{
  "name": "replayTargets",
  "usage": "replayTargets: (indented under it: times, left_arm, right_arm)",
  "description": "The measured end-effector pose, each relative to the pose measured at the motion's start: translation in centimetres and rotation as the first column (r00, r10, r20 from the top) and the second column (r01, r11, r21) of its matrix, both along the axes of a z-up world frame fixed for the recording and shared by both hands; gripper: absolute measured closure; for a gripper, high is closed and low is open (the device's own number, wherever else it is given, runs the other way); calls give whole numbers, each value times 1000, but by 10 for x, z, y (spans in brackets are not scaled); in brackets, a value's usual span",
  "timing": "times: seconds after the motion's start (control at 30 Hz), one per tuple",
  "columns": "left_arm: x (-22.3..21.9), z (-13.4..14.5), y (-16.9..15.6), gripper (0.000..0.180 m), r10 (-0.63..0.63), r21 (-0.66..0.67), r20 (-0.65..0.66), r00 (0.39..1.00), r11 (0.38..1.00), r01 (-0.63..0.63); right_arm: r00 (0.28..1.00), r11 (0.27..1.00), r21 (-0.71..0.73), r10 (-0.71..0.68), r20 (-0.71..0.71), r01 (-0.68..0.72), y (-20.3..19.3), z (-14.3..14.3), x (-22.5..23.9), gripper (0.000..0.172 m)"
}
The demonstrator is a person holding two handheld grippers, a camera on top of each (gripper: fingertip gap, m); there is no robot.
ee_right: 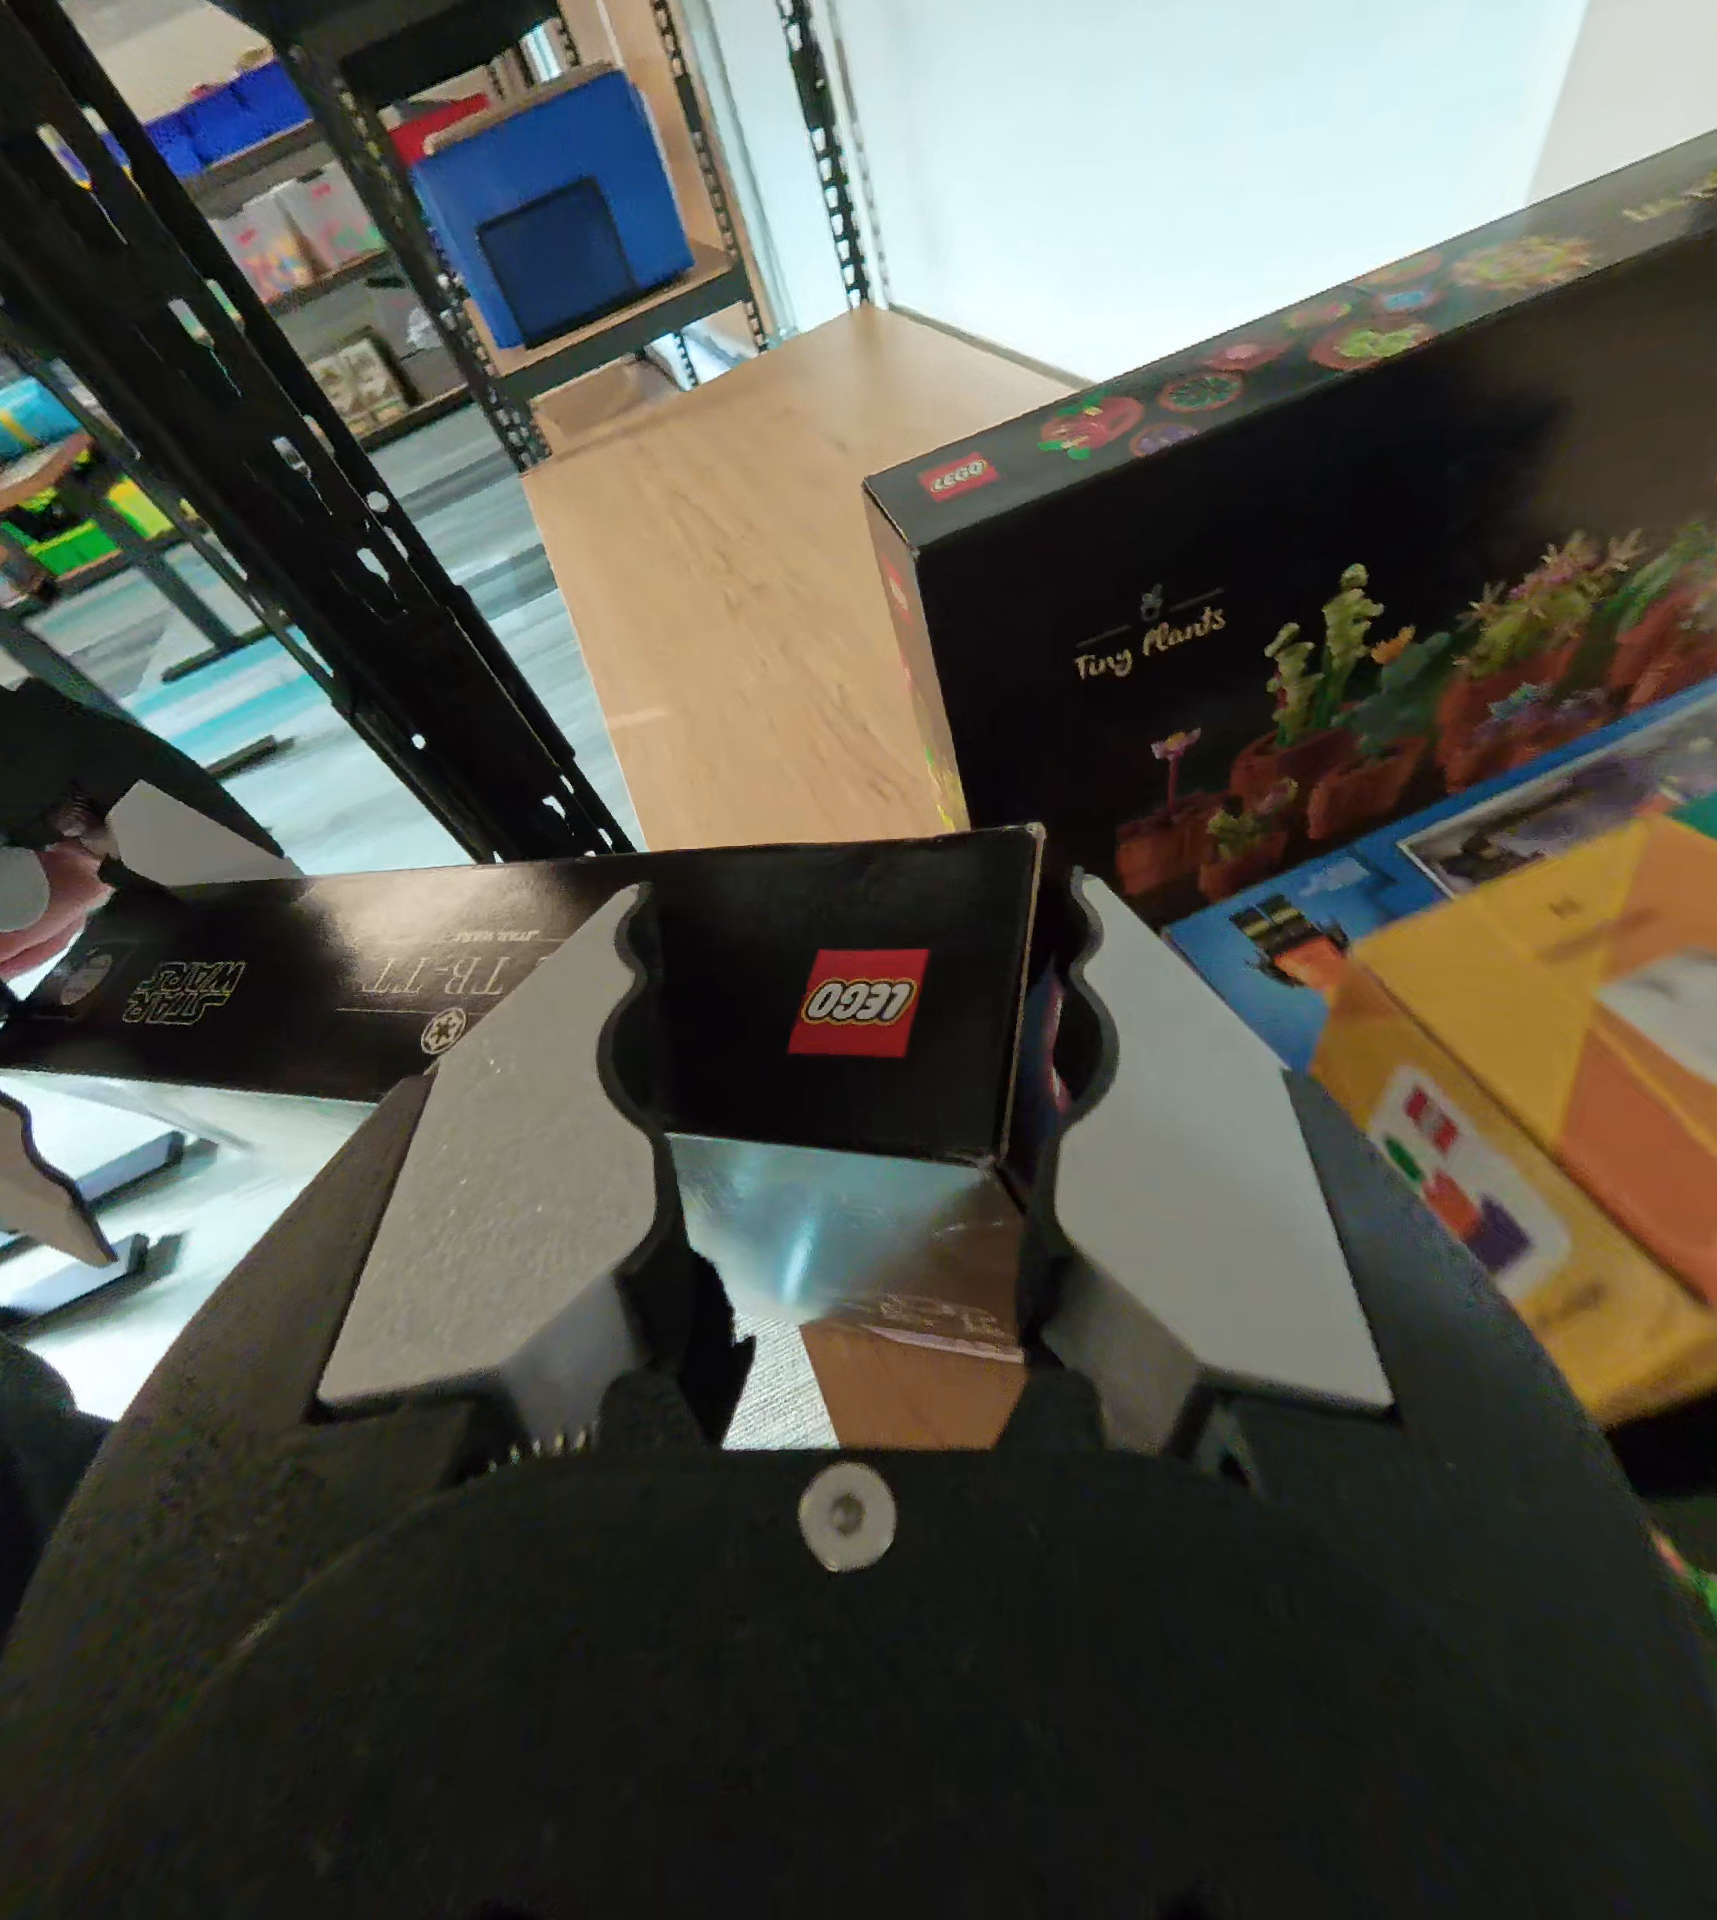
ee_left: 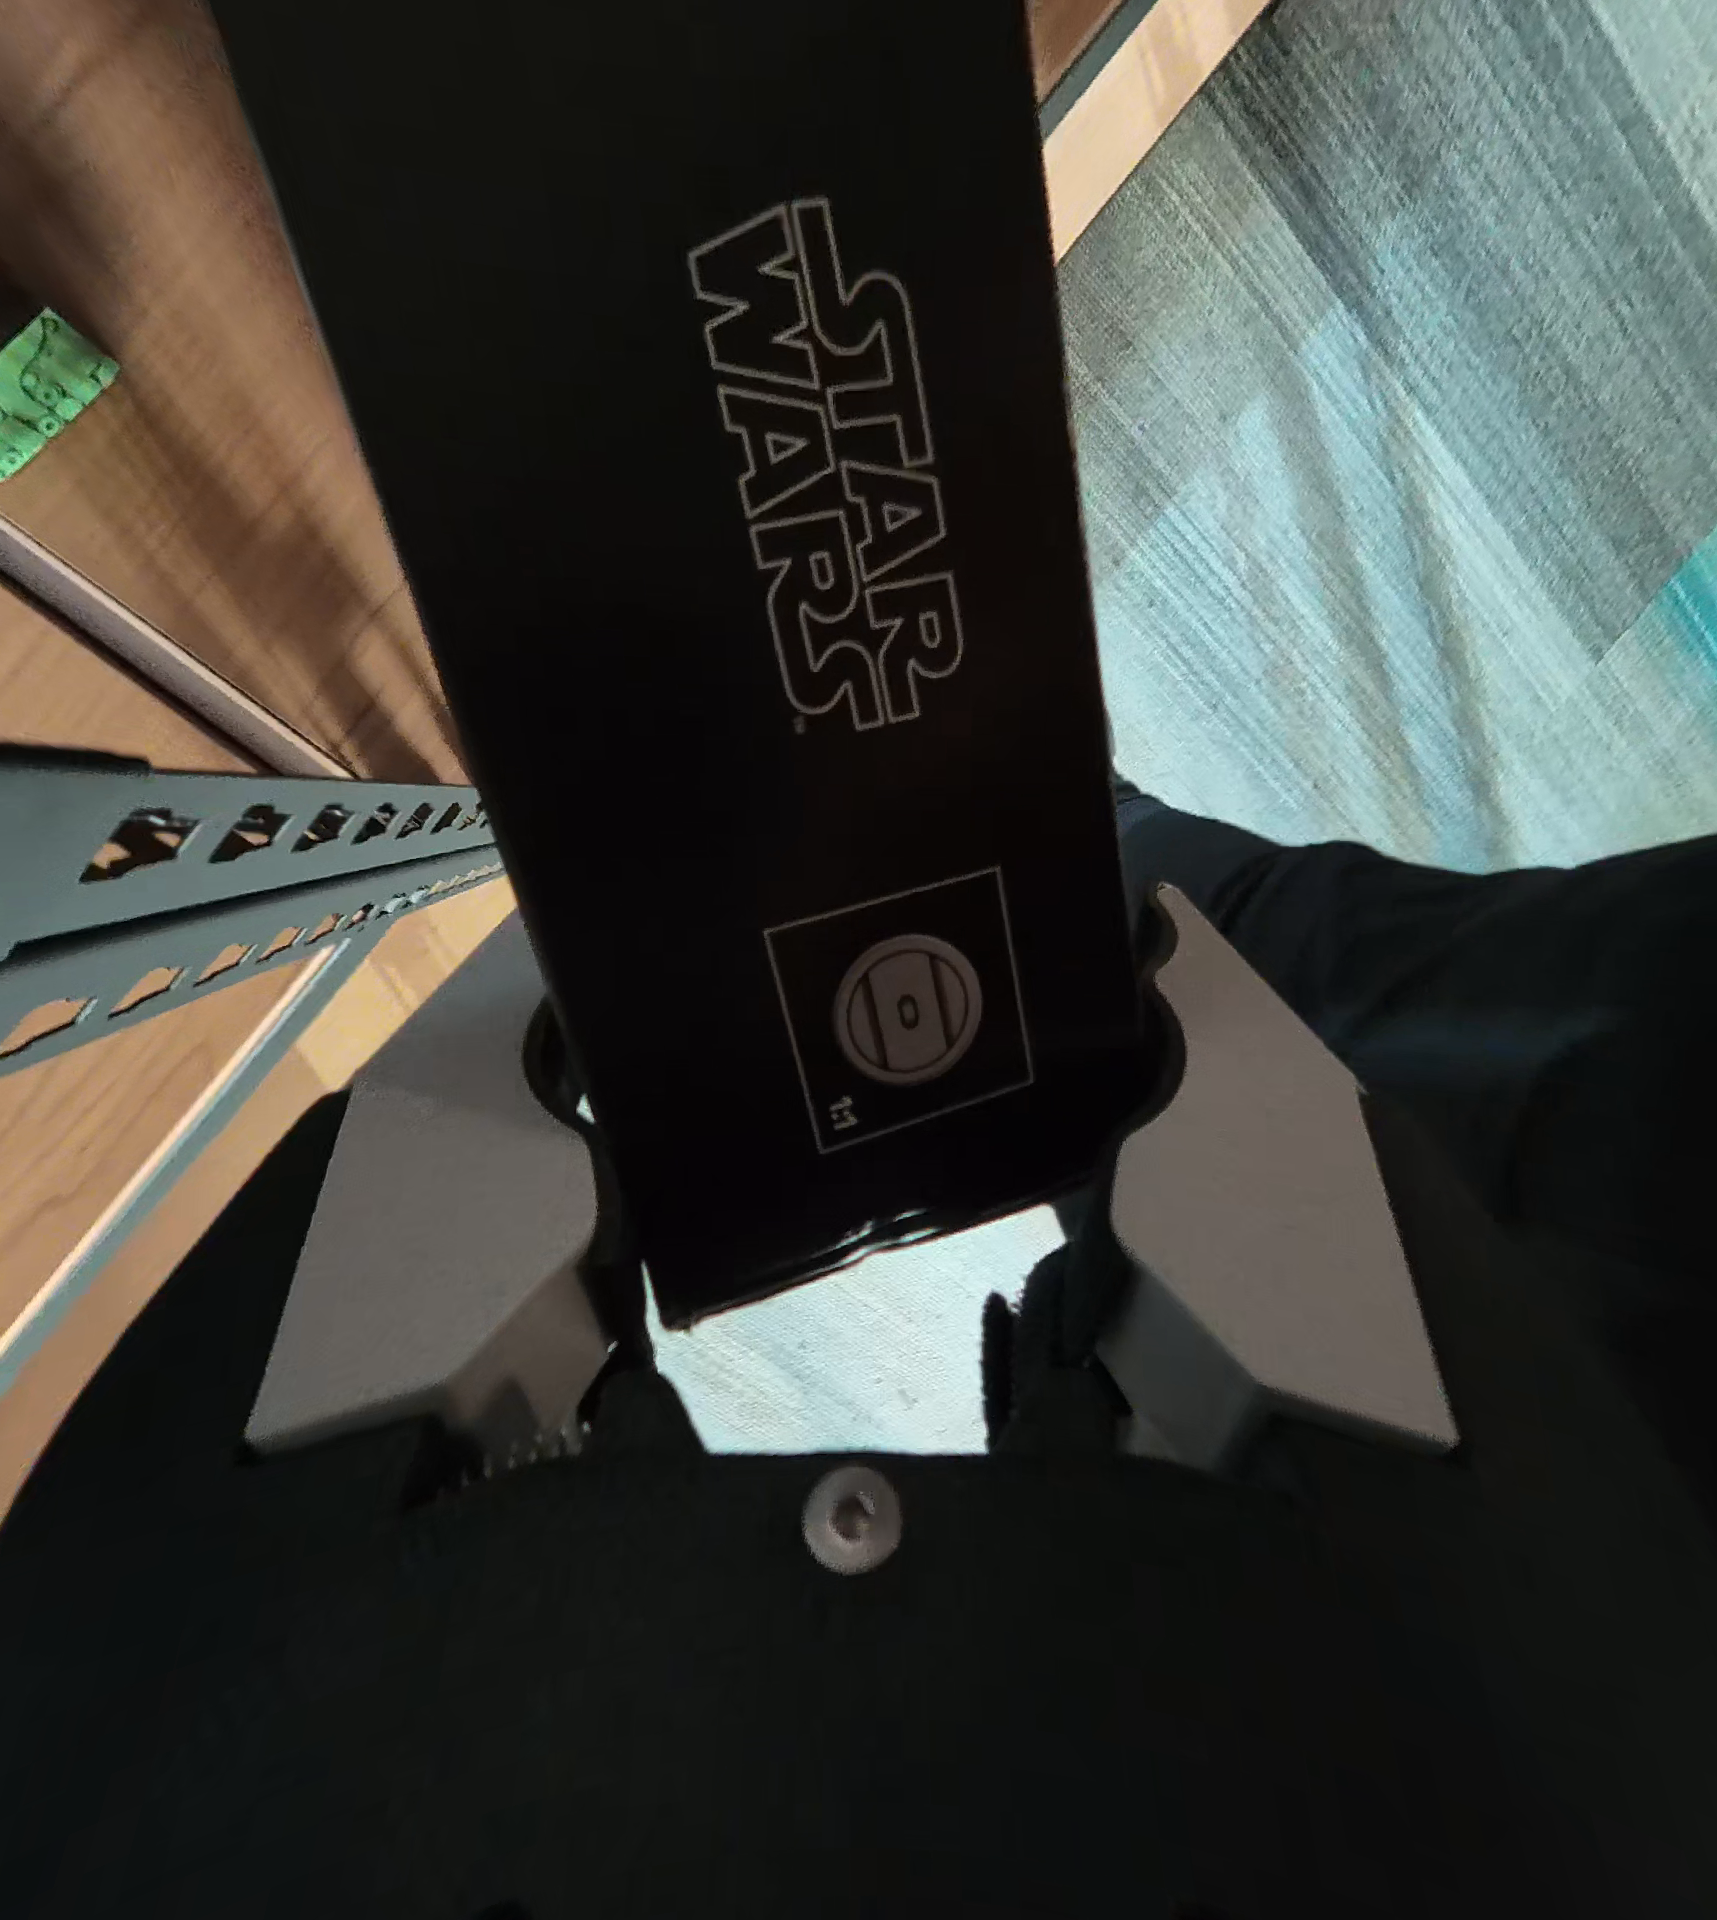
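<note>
A long black box with white outline lettering [ee_left: 625, 520] runs away from my left gripper [ee_left: 849, 966]. Its near end sits between the two fingers, and both pads press on its narrow sides. The right wrist view shows the same box [ee_right: 729, 987] lying crosswise, with my left gripper [ee_right: 54, 997] clamped on its far left end. My right gripper [ee_right: 859, 914] is at the box's right end, by the red logo. Its left finger [ee_right: 521, 1091] lies in front of the box's side. Its right finger [ee_right: 1166, 1143] stands just past the end edge, with a thin gap showing.
A large black box picturing potted plants [ee_right: 1353, 582] stands on the wooden shelf board [ee_right: 750, 582]. A blue box [ee_right: 1301, 935] and a yellow-orange box [ee_right: 1612, 1091] lie close at the right. Black rack uprights [ee_right: 293, 468] rise at the left. A grey perforated beam [ee_left: 158, 883] and carpet [ee_left: 1456, 416] are nearby.
</note>
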State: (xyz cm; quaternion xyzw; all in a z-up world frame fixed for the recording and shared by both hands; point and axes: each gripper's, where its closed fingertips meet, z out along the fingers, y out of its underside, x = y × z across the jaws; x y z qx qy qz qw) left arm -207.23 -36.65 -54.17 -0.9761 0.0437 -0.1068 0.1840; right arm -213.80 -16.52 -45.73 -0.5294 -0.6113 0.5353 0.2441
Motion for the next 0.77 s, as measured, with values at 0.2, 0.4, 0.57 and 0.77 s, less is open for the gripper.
replayTargets:
  times: [0.2,0.4,0.57,0.77]
  left_arm:
    - [3,1,2,78,-141,-26,-96,985,990,139]
    - [11,4,23,78,-272,-52,-171,947,962,267]
    - [26,4,53,79,-307,-58,-165,937,952,302]
    - [50,6,91,79,-396,-56,-106,912,918,392]
  right_arm:
    - [989,989,-42,-140,-45,139,11,1,40,100]
    - [952,946,-148,-299,-60,288,41,-3,81,107]
    - [934,924,-166,-354,-39,344,73,-3,102,109]
    - [904,893,-167,-427,-22,418,111,-3,140,107]
